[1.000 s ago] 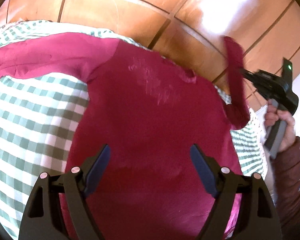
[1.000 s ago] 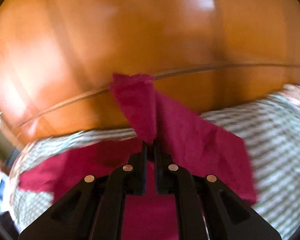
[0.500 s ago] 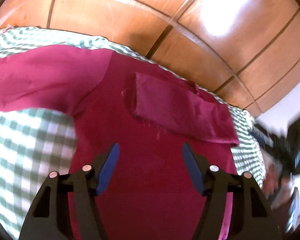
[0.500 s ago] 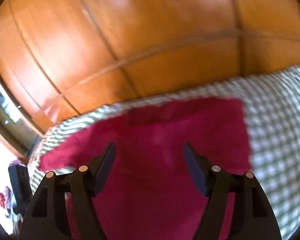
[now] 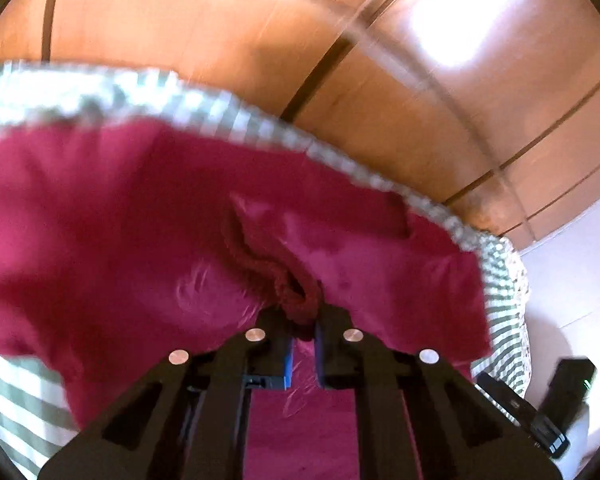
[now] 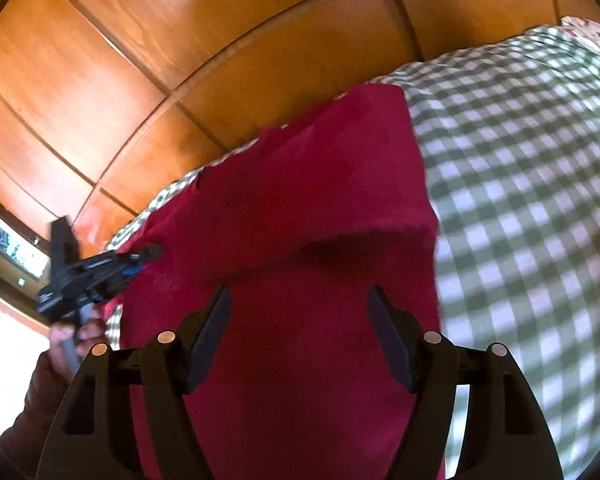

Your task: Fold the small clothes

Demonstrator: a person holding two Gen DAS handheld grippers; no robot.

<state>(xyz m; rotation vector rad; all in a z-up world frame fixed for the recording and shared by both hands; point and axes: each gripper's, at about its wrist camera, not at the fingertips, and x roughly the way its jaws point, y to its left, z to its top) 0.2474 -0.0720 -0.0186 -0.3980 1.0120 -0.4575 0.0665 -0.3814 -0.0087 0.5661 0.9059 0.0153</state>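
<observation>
A dark red long-sleeved garment (image 5: 140,232) lies on a green-and-white checked cloth (image 5: 16,396). My left gripper (image 5: 302,328) is shut on a bunched fold of the garment and lifts it a little. In the right wrist view the garment (image 6: 300,216) has one sleeve folded across its body. My right gripper (image 6: 298,320) is open and empty above the garment's lower part. The left gripper also shows in the right wrist view (image 6: 148,254), pinching the garment's far side.
The checked cloth (image 6: 520,200) covers a table or bed and spreads wide to the right of the garment. Wooden panelled doors (image 6: 180,60) stand behind it. The right gripper's body (image 5: 540,408) shows at the lower right of the left wrist view.
My right gripper let go of the sleeve, which now lies folded across the garment, and drew back open. My left gripper closed on a fold of the garment.
</observation>
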